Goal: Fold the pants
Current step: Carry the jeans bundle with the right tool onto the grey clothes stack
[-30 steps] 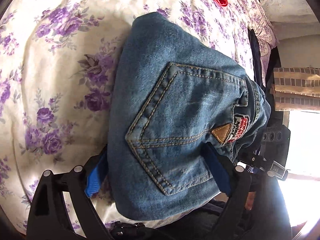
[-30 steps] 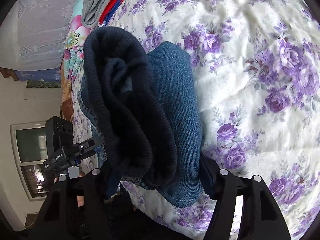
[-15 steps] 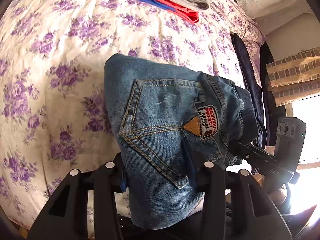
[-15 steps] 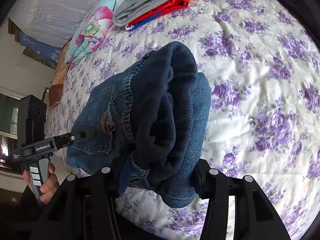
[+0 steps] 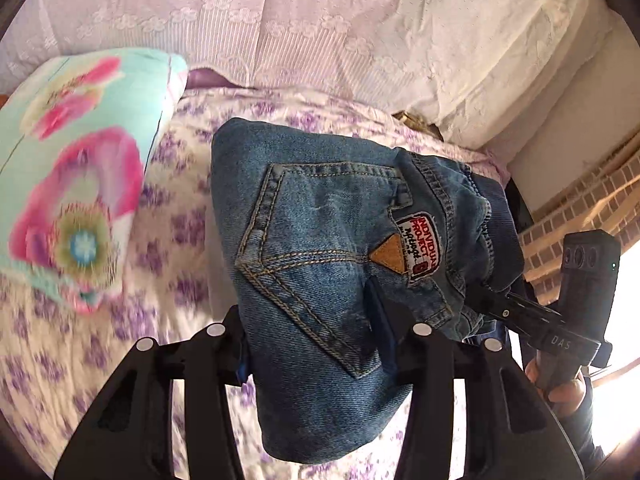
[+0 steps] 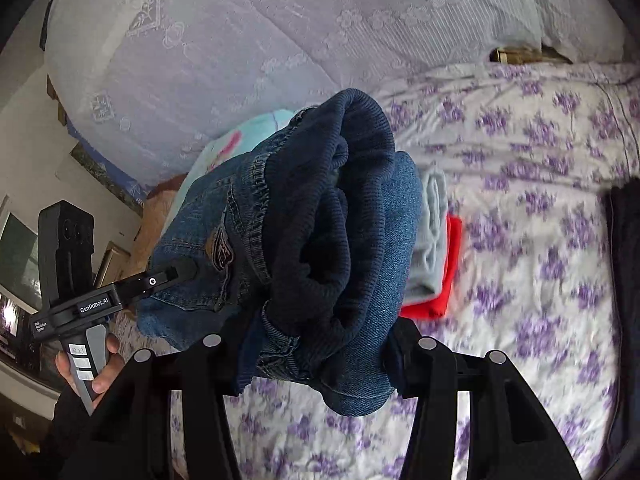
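Since earlier frame we've lifted folded jeans (image 5: 328,248) off bed (image 5: 176,280), swung toward pillow (image 5: 68,184). Both grippers' fingers clamp bundle: left (image 5: 316,340), right (image 6: 320,356). Folding looks done; placing on clothes stack (image 6: 436,256) likely remains.

my jeans (image 5: 320,240) are faded blue denim, tan stitching, red-white patch (image 5: 420,248), navy ribbed waistband (image 6: 340,220); bedsheet (image 6: 540,160) white with purple flowers, pillow (image 5: 72,184) aqua with pink blooms, folded clothes (image 6: 438,248) grey and red
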Demonstrator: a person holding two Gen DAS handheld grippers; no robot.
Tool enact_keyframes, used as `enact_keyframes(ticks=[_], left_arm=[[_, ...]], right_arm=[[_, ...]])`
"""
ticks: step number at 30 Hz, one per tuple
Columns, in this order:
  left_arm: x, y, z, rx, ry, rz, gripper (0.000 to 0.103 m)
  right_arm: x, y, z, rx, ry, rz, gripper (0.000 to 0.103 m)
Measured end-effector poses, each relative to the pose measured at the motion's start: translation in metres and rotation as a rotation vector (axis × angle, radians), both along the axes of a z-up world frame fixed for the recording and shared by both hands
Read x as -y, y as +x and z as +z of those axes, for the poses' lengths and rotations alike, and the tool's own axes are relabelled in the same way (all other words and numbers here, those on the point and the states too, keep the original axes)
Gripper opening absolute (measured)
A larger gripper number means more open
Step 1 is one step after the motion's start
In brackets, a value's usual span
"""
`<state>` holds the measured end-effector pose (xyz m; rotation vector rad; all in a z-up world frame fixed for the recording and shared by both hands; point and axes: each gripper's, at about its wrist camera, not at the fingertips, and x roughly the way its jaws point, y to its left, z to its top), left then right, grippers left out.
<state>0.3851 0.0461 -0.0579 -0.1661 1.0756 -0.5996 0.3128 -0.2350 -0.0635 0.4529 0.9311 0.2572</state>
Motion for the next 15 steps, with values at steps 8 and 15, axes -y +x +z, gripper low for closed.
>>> enact_keyframes(ticks=[8, 15], left_arm=[[0.028, 0.104, -0.093, -0.123, 0.031, -0.006, 0.051], [0.019, 0.106, -0.157, -0.126, 0.055, 0.093, 0.084]], right_arm=[[0.013, 0.075, -0.08, -0.122, -0.031, -0.054, 0.052], [0.006, 0.074, -0.109, -0.101, -0.045, -0.046, 0.076]])
